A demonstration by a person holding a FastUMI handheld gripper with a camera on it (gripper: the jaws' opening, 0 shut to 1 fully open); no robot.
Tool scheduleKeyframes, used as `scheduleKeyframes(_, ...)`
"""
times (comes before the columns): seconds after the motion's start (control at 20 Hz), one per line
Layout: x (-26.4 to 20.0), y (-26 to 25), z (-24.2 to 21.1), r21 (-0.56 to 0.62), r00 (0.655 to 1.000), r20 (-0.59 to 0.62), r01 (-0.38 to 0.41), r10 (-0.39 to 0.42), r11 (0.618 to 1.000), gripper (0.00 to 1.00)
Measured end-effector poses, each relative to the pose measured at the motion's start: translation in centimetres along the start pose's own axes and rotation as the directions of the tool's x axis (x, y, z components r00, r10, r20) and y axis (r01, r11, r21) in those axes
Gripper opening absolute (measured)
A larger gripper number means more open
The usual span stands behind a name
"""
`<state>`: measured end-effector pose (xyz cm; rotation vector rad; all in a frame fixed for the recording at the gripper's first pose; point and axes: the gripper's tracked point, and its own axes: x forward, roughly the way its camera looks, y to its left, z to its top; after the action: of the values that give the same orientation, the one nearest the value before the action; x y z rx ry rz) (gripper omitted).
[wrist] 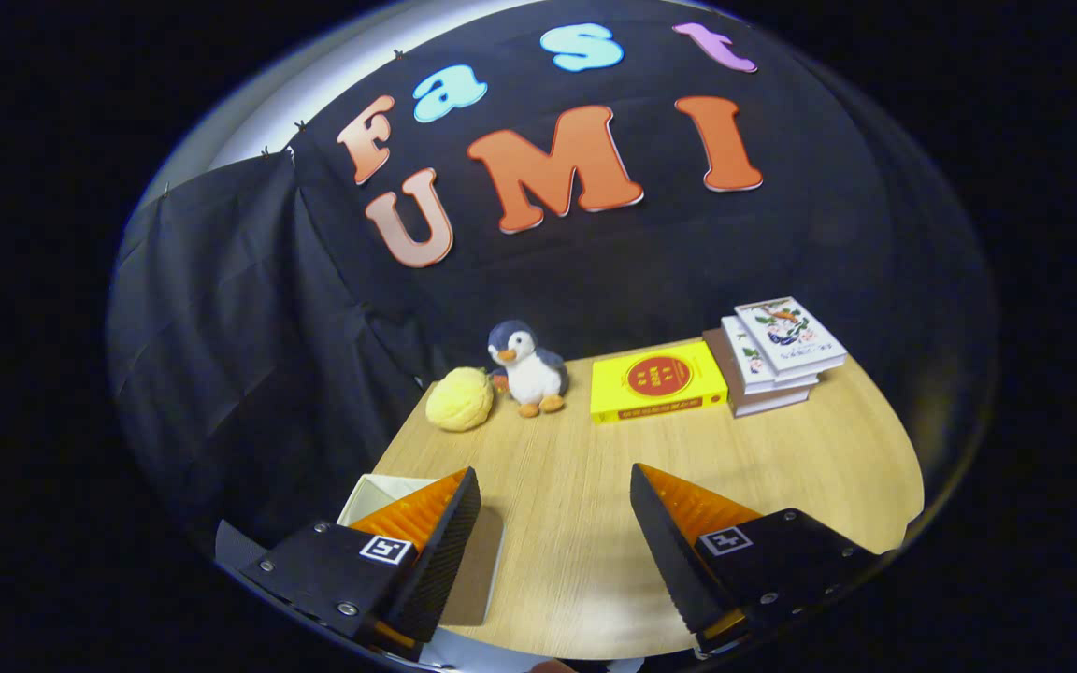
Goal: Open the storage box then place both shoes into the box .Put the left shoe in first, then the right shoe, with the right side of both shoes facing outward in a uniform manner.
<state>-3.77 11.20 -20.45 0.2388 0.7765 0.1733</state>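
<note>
The gripper (554,481) hangs with fingers spread over bare wooden table (576,561). A white storage box (380,491) sits under the left finger; a plush penguin (527,367) stands well beyond.

Bare table (576,523) lies between the hand-held gripper's (554,486) spread fingers; storage box (380,491) crowds one finger.

the gripper (554,486) hovers with jaws spread wide, holding nothing.

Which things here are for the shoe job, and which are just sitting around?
For the job:
- storage box, partly behind one finger
- hand-held gripper, fingers open over bare table, holding nothing

Just lying about:
- toy penguin
- yellow fuzzy ball
- yellow book
- stack of books
</note>
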Motion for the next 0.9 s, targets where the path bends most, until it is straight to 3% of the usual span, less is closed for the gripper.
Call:
scheduleKeyframes(0.2,-2.4,-3.6,5.2,-0.032,0.977,0.206,0.054,-0.046,0.998,0.97)
scheduleKeyframes(0.45,-7.1,-6.4,10.2,-0.106,0.88,0.471,0.123,-0.059,0.987,0.98)
scheduleKeyframes(0.9,-11.3,-5.8,14.6,-0.189,0.741,0.671,0.196,-0.019,0.962,0.98)
